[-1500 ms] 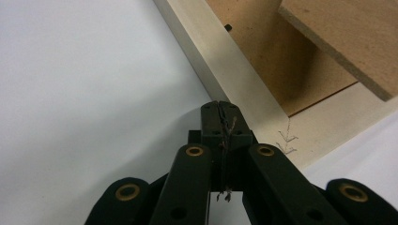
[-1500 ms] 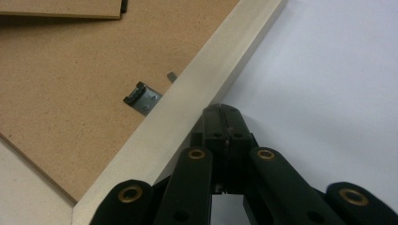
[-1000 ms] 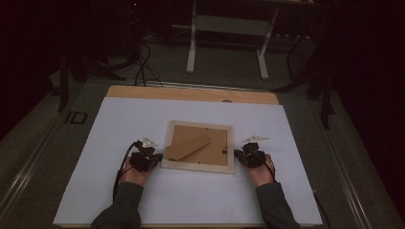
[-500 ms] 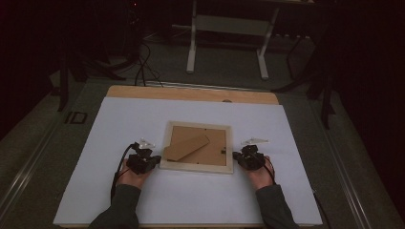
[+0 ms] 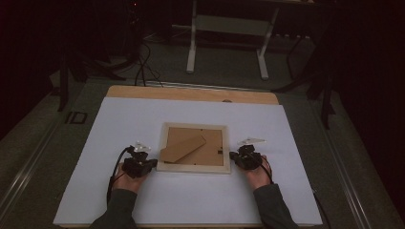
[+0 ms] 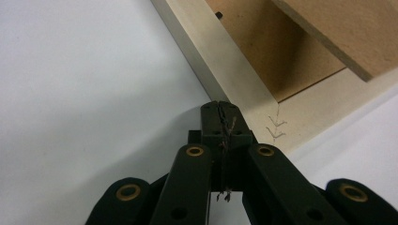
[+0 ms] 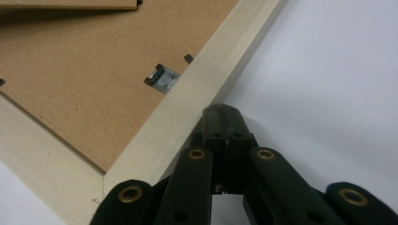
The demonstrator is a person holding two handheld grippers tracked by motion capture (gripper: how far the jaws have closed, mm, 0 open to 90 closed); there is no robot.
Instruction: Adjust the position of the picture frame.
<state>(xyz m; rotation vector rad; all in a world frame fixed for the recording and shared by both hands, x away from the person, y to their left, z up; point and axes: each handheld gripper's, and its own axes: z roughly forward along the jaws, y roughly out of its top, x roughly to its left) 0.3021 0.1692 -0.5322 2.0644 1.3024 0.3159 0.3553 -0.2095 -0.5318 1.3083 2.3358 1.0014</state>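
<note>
With both jaws clenched empty, our left gripper (image 5: 154, 164) & right gripper (image 5: 233, 156) press the sides of the pale wooden picture frame (image 5: 194, 148) lying back-up mid white tabletop (image 5: 119, 124), w/ frame shifted slightly vs. before, probably squaring it.

Hand-held gripper (image 6: 220, 108) jaws closed, tips touching picture frame (image 6: 234, 79) corner edge.

A dim lab or studio. White sheet (image 5: 191, 200) over a wooden table (image 5: 191, 93), grey carpet (image 5: 229, 71), white metal stand (image 5: 228, 28), cables (image 5: 143, 67) trailing across the floor.
</note>
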